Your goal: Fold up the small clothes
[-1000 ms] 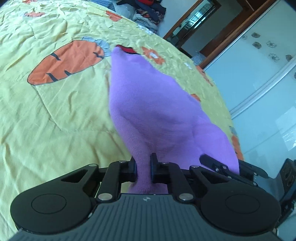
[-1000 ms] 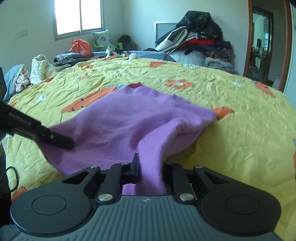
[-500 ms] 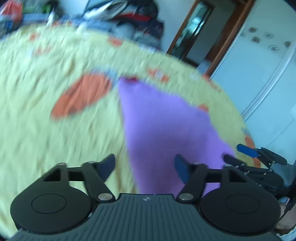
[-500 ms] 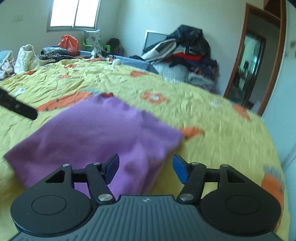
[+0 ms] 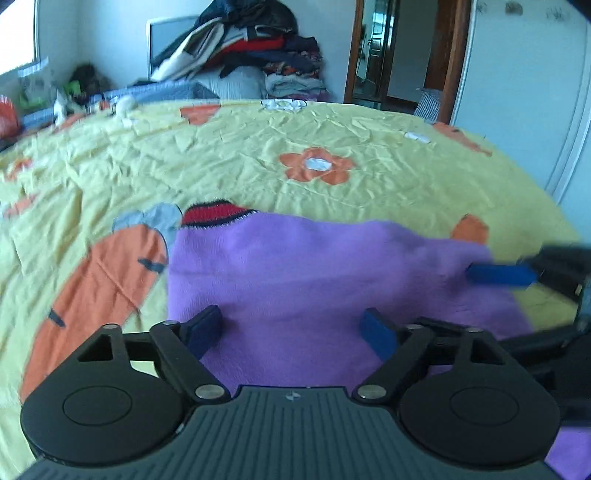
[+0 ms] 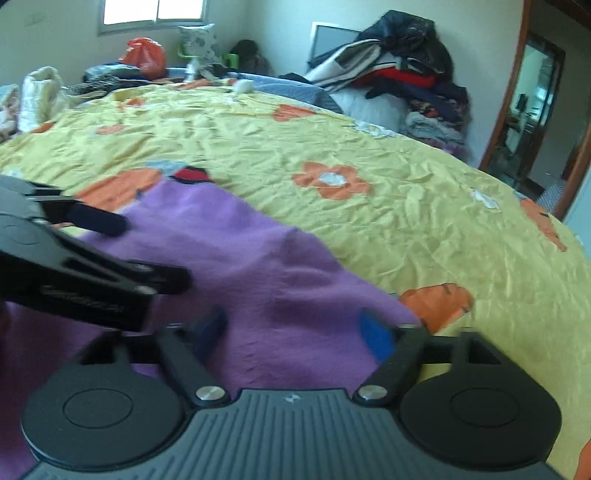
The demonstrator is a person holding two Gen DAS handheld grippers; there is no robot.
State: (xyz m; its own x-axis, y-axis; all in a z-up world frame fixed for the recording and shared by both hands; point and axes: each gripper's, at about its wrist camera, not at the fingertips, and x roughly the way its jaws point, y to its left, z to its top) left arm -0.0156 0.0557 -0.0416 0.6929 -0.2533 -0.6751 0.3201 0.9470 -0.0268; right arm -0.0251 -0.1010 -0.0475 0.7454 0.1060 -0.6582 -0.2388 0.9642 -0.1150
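A: Where was the purple garment [image 5: 314,280]?

B: It lay spread on the yellow bedspread [image 5: 258,155], beside an orange carrot patch [image 5: 99,288]. The left tool [image 5: 293,328] stood with its blue-tipped fingers wide apart above the near edge of the cloth, nothing between them.

A: And the other one?

B: The right tool [image 6: 293,328] was spread just as wide, also empty, over the near right part of the garment.

A: Did the two views differ?

B: Yes. The left wrist view showed the red collar with a dark edge [image 5: 216,213] clearly at the garment's far left corner; in the right wrist view only a small red bit of it peeked out beyond the purple. The left view also caught a blue fingertip of the right tool at its right edge, over the cloth. Whether it touched I could not tell.

A: And the right wrist view?

B: It showed the left tool coming in from the left, black arms and dark tips over the purple fabric. It also showed a window [image 6: 153,11] and an orange bag [image 6: 144,55] far behind the bed. Both views showed the pile of clothes [image 6: 402,74] against the back wall.
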